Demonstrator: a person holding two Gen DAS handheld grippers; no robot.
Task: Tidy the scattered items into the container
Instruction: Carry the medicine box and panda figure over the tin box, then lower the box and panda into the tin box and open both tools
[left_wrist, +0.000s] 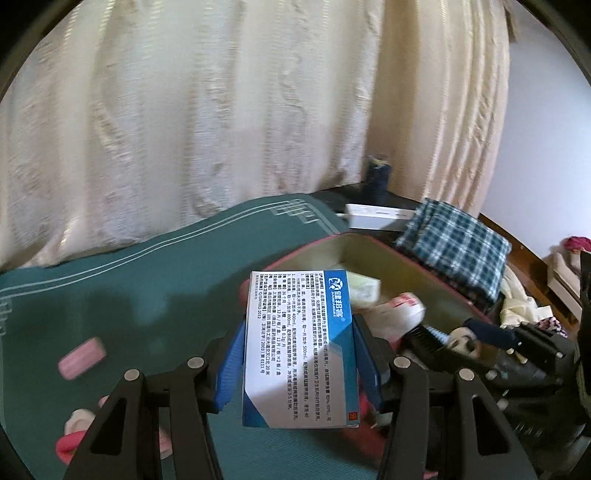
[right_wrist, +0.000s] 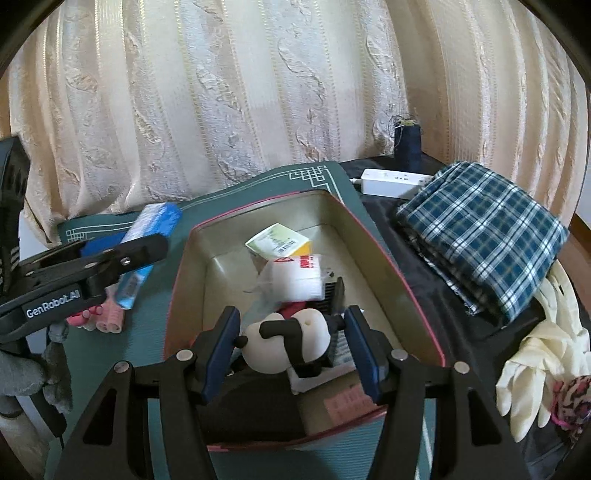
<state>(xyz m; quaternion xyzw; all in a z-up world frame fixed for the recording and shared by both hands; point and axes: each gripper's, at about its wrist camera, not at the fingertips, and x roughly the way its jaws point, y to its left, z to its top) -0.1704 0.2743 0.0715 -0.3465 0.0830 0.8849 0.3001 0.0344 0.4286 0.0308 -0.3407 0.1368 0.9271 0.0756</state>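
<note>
My left gripper (left_wrist: 295, 354) is shut on a blue and white medicine box (left_wrist: 299, 354) and holds it above the green mat, by the left rim of the red-rimmed tin container (left_wrist: 332, 242). The box also shows in the right wrist view (right_wrist: 147, 247). My right gripper (right_wrist: 291, 347) is open over the container (right_wrist: 388, 258), its fingers on either side of a white and black panda toy (right_wrist: 291, 343) that lies inside. The container also holds a yellow-green box (right_wrist: 277, 242) and a white packet (right_wrist: 295, 277).
A pink eraser (left_wrist: 82, 358) and pink hair rollers (right_wrist: 107, 317) lie on the green mat (left_wrist: 147, 288) left of the container. Folded plaid cloth (right_wrist: 480, 229), a white power strip (right_wrist: 391, 181), a dark thread spool (right_wrist: 406, 142) and pale gloves (right_wrist: 539, 354) lie to the right. A curtain hangs behind.
</note>
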